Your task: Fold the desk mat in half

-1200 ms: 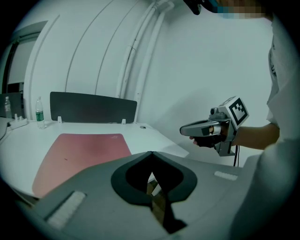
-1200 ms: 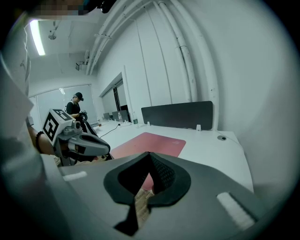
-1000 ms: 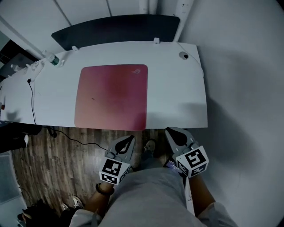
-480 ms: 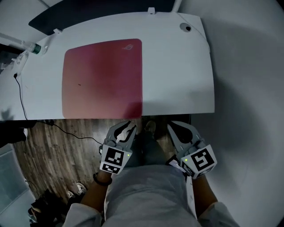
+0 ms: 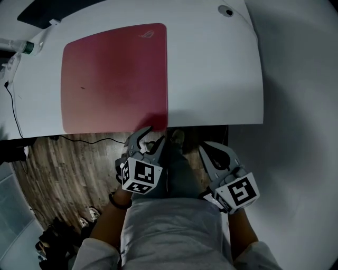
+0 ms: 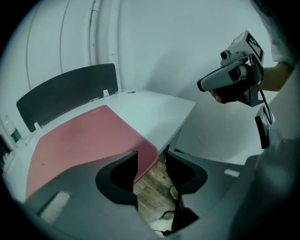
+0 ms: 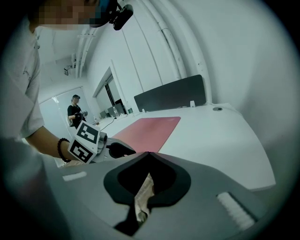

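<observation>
The pink desk mat (image 5: 113, 79) lies flat on the left half of the white desk (image 5: 211, 68). My left gripper (image 5: 153, 136) is at the mat's near right corner, by the desk's front edge. Its jaws have just been opening and stand apart. In the left gripper view the mat (image 6: 79, 140) runs its rounded corner into the gap of the left gripper (image 6: 152, 154), beside the left jaw, with no pad pressing on it. My right gripper (image 5: 206, 148) hangs in front of the desk, right of the mat, shut and empty. The right gripper (image 7: 147, 153) shows its tips meeting, with the mat (image 7: 147, 129) beyond.
A dark partition panel (image 6: 65, 89) stands along the desk's far edge. A black cable (image 5: 13, 111) and a bottle (image 5: 24, 46) sit at the desk's left end, a round grommet (image 5: 227, 10) at its far right. Wood floor (image 5: 68, 163) lies below. Another person (image 7: 75, 112) stands far off.
Both grippers have sunk and moved toward the desk's front edge. The left jaws went from shut to wide apart and now reach the mat's near right corner.
</observation>
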